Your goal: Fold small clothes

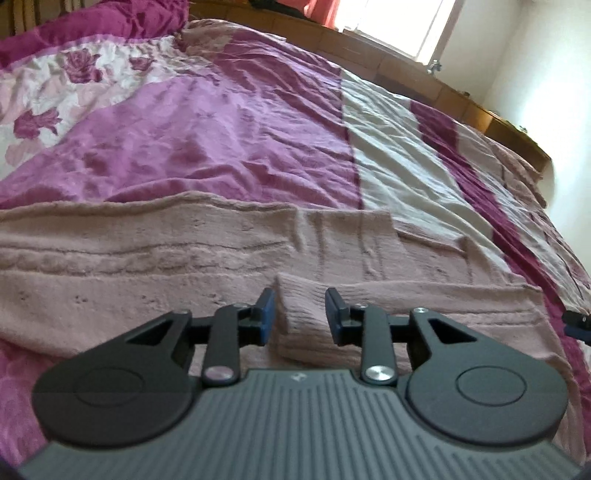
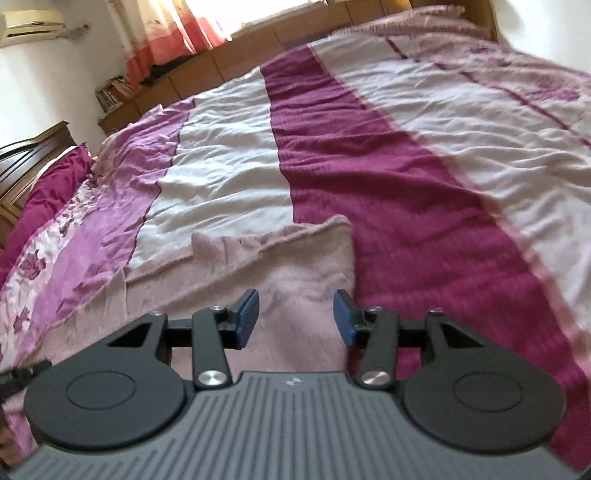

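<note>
Fingers: both pairs stand spread over a dusty-pink cloth on a bed; nothing is pinched in either.
Left gripper: its blue pads sit either side of a raised fold of the cloth, with a clear gap on each side, so the ridge lies between the jaws without being pressed.
Right gripper: jaws wider apart, poised above the cloth's flat surface near its right edge; whether the tips touch the fabric cannot be told.
Cloth: spread across the near side of the bedspread, which is striped in magenta, white and lilac; one part is already doubled over, its folded corner showing as a stepped edge in the left view.
Handling: judged soft, light and limp, a knitted or towelling weave that drapes and wrinkles readily; unlikely to slip from rubbery pads, but it will sag and bunch if lifted from one point only.
Where to grip: best taken at the hem corners, one gripper on each, so the edge stays taut as it is carried over; the raised ridge between the left pads offers an easy pinch.
Setting: window and wooden headboard beyond the bed.
</note>
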{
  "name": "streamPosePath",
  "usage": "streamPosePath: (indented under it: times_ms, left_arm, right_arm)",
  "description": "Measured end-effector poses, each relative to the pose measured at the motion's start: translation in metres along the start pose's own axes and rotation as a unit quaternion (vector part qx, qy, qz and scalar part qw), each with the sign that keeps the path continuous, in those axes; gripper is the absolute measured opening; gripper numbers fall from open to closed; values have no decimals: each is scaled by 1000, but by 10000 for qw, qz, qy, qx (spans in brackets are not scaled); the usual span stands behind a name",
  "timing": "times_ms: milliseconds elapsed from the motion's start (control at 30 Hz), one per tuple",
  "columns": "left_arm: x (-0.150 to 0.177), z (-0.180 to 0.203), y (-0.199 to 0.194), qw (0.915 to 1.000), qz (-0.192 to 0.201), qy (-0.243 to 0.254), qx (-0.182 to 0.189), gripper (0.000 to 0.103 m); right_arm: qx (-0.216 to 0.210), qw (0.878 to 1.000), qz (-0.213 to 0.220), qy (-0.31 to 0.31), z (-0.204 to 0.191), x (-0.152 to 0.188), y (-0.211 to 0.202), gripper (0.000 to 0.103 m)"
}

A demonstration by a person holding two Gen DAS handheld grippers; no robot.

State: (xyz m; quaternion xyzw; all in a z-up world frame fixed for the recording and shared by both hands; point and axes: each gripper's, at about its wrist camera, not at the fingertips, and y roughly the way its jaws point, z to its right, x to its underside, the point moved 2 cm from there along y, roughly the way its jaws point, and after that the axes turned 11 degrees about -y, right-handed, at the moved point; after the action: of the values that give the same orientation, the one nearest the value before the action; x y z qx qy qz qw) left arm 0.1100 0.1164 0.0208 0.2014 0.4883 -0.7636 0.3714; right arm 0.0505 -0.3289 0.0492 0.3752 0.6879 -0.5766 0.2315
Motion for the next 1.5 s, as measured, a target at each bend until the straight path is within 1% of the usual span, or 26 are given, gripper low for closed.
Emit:
streamPosePath:
  times_ms: [133,233,300,367,433,500,533,567,600,667,700,767,900,967,1000,1033,1067,1133,1233,1300,1367,1400,1500]
  left_arm:
    - [10,19,0,9996,-125,242,12,32]
    - [19,25,8,9991,-247,323,-148,32]
    - [23,27,11,9987,-276,363,-233,32]
    - [26,30,13,9981,-251,472,-295,32]
    - [26,31,15,9975,-261,561,-344,32]
    - [26,31,18,9973,-286,568,-371,32]
    - [26,32,20,9973,-296,555,-388,32]
    - [25,32,21,9973,-299,538,-403,32]
    - [25,33,22,9973,-300,531,-417,32]
    - [26,35,24,9970,-303,548,-456,32]
    - [26,36,24,9968,-310,565,-468,32]
    - [28,38,25,9963,-325,640,-480,32]
    - [30,41,27,9947,-338,817,-531,32]
    - [30,41,26,9945,-351,838,-519,32]
    - [30,41,25,9947,-356,826,-504,32]
    - [29,40,24,9950,-364,797,-483,33]
    - [28,40,24,9953,-372,767,-464,33]
    - [26,40,23,9959,-386,689,-438,33]
    - [25,41,23,9964,-383,634,-406,33]
    - [25,42,24,9962,-382,657,-425,33]
    - [27,41,26,9957,-397,705,-453,33]
    - [28,41,27,9954,-404,737,-468,33]
    - [29,41,29,9948,-411,798,-488,34]
  right_arm:
    - [-42,9994,98,-335,-5,21,-18,51]
    - [137,9975,-55,-691,-10,38,-17,49]
    - [99,9973,-57,-729,-10,46,-19,49]
    - [19,9965,60,-833,-11,52,-27,49]
    - [46,9939,97,-1096,-15,57,-34,49]
    - [72,9893,36,-1460,-21,62,-34,49]
    - [160,9864,4,-1638,-23,64,-32,41]
    - [329,9830,-24,-1804,-26,66,-30,32]
    - [568,9775,-95,-2027,-28,68,-26,19]
    - [957,9701,-166,-2223,-28,72,-22,19]
    - [986,9706,-211,-2185,-25,73,-22,18]
    - [1010,9730,-339,-2047,-18,78,-21,18]
    - [865,9791,-472,-1780,-10,76,-22,20]
    - [589,9867,-590,-1398,-4,68,-28,28]
    - [486,9896,-593,-1216,-3,64,-32,33]
    - [398,9924,-519,-1042,-3,58,-37,38]
    - [326,9944,-364,-938,-2,51,-42,41]
    - [306,9959,-85,-841,-5,36,-44,50]
    - [259,9961,139,-838,-14,17,-30,51]
    - [167,9957,108,-903,-23,12,-13,51]
    - [0,9950,37,-998,-33,14,6,51]
    - [15,9945,-16,-1045,-36,16,13,51]
    - [270,9930,-256,-1121,-35,29,41,51]
